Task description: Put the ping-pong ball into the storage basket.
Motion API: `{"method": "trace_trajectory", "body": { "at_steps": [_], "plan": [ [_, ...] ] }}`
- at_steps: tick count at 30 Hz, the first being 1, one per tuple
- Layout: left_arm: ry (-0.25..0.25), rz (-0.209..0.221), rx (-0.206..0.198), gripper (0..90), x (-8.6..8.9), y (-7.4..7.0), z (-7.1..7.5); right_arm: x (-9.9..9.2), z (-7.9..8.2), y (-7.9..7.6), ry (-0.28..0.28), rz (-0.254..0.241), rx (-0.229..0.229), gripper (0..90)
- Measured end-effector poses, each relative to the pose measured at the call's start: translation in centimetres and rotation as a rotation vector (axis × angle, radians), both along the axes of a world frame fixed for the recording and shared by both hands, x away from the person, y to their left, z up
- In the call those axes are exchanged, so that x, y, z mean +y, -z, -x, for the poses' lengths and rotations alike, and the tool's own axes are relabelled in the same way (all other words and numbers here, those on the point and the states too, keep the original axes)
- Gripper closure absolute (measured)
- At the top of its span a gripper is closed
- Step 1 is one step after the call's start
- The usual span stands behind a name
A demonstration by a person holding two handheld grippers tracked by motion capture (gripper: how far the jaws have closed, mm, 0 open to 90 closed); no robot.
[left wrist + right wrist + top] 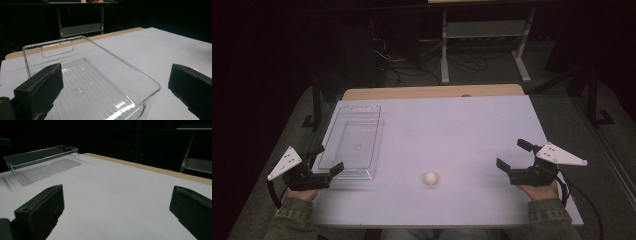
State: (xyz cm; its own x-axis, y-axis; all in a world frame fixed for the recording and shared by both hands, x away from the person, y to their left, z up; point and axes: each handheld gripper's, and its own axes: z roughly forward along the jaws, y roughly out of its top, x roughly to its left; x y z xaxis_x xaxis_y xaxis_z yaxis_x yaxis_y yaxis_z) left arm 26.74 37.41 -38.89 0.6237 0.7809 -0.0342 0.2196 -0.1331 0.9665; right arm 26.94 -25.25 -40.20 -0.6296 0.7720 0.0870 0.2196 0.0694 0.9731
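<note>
A clear plastic bin (354, 142) sits on the white table (452, 125), toward its left side, with its long axis running away from the person. The bin is upright with nothing in it, and a handle slot is cut into its far end wall, as the left gripper view (82, 82) shows. A small white ball (430, 178) rests on the table to the right of the bin's near end, well apart from it and closer to the person's edge.

The left gripper (321, 162) hovers just beside the bin's near left corner, its jaws spread wide with nothing between the pads; in the left gripper view (115, 87) the bin's near end lies between and ahead of the jaws, untouched.

The right gripper (514, 156) is far to the right of the bin, past the ball, near the table's right edge. Its jaws also stand wide apart and hold nothing. In the right gripper view (117, 212) they frame bare table, with the bin (42, 162) well off at the upper left.
</note>
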Motion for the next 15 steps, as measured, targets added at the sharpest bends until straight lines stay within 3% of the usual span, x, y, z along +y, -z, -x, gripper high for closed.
{"method": "trace_trajectory", "body": {
  "at_steps": [11,15],
  "plan": [
    [0.025,-0.022,0.014,0.0,-0.4,-0.6,-0.2,0.1,-0.1,0.1,-0.003,0.010,0.000,0.0],
    [0.043,-0.051,0.016,0.0,-0.9,-1.0,-0.5,0.1,0.0,0.0,-0.003,0.011,0.000,0.0]
  ]
}}
